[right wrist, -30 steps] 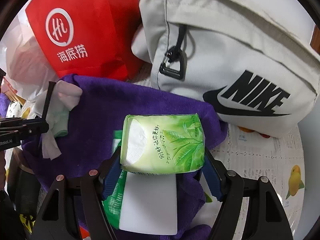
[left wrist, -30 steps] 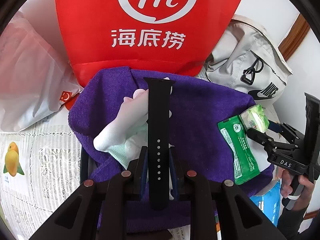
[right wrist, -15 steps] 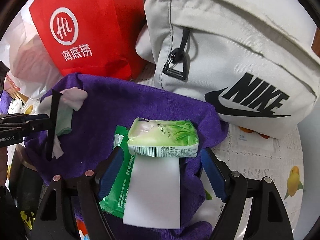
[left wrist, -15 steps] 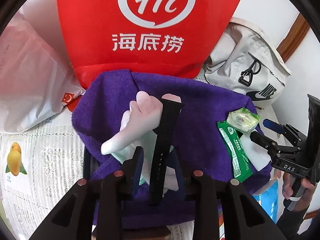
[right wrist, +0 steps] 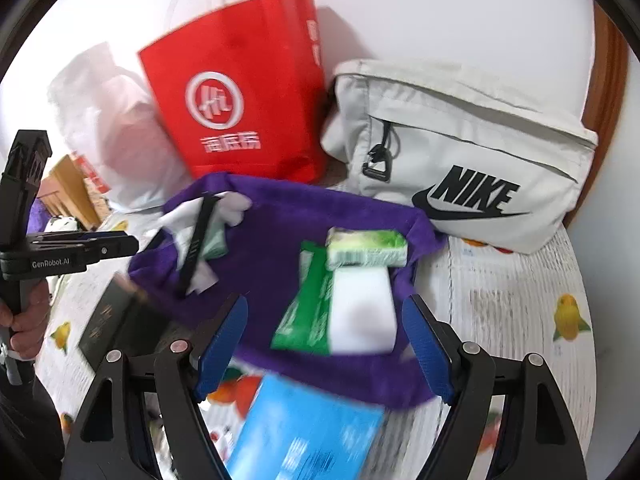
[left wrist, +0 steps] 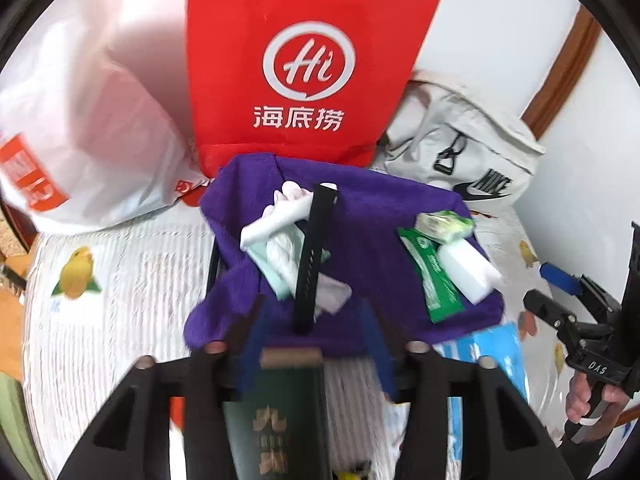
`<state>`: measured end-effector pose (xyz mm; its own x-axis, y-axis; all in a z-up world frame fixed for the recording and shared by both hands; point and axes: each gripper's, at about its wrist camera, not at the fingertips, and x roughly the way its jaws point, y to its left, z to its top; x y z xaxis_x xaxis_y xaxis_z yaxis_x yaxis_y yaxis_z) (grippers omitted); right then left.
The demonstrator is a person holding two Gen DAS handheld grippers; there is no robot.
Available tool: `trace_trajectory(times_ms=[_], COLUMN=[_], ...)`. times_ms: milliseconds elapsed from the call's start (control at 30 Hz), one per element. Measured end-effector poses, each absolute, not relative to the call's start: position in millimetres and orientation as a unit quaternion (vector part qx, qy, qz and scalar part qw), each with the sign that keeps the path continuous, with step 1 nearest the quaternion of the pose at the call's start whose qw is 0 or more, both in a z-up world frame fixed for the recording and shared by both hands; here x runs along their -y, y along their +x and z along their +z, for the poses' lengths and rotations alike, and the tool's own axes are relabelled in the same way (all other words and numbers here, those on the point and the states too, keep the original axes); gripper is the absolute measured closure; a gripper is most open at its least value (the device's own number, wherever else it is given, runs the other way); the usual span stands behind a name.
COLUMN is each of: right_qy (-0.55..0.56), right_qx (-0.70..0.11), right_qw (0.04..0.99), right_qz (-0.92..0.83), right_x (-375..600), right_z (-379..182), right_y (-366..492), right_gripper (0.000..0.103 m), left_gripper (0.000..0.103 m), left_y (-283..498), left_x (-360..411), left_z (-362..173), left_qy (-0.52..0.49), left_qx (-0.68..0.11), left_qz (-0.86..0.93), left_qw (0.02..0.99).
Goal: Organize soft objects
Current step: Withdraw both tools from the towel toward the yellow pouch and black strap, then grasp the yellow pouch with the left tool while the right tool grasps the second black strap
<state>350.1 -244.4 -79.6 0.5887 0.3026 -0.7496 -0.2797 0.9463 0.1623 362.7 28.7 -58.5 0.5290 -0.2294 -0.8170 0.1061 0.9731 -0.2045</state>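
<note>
A purple towel (left wrist: 360,240) (right wrist: 272,248) is spread on the table. On it a black watch strap (left wrist: 312,256) (right wrist: 196,244) lies across white gloves (left wrist: 276,220). Further right lie a green tissue pack (left wrist: 442,224) (right wrist: 366,248), a white sponge (left wrist: 466,272) (right wrist: 364,312) and a green sachet (left wrist: 432,280) (right wrist: 308,312). My left gripper (left wrist: 316,336) (right wrist: 130,242) hangs just short of the strap's near end, its jaws opening and not touching the strap. My right gripper (right wrist: 326,344) (left wrist: 548,292) stands open above the towel's near edge, holding nothing.
A red paper bag (left wrist: 304,60) (right wrist: 244,92), a white plastic bag (left wrist: 88,120) and a grey Nike bag (right wrist: 460,160) stand behind the towel. A dark green booklet (left wrist: 276,400) (right wrist: 120,320) and a blue box (right wrist: 304,432) lie at the near edge.
The left gripper let go of the strap, which now lies on the gloves. The right gripper released the tissue pack onto the towel. Both grippers pulled back and up.
</note>
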Motion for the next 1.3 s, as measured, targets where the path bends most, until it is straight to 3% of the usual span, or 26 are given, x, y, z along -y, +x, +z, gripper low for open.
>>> trace_trajectory(times_ms=[233,867,933,1033,1300], right_qy=[0.02,0.017,0.019,0.027,-0.029], right_qx=[-0.44,-0.454,-0.456,-0.456,-0.439], right_qw=[0.881,0.873,0.873,0.871,0.868], right_qz=[0.175,0.178,0.174,0.182,0.231], right_x=[237.4,226.8,226.9,222.9,174.8], right_z=[-81.4,-110.0,-115.2,-120.4,-134.7], right_y=[292.2,172.8,166.8,161.5,150.4], right_gripper=[0.024,0.024,0.024,0.024,0.028], left_gripper=[0.043,0.044,0.049,0.069,0.073], left_y=[288.0,203.8,203.2,205.6,195.4], left_x=[-43.8,-63.2,-63.2,-63.1,-71.7], left_z=[-54.2,-151.2,-158.5,-167.9,-168.4], left_qy=[-0.069,-0.08,-0.086,-0.087,-0.09], left_qx=[-0.467,-0.505,-0.499,-0.501,-0.489], left_qz=[-0.077,-0.048,-0.055,-0.057,-0.056], left_qw=[0.878,0.858,0.861,0.859,0.866])
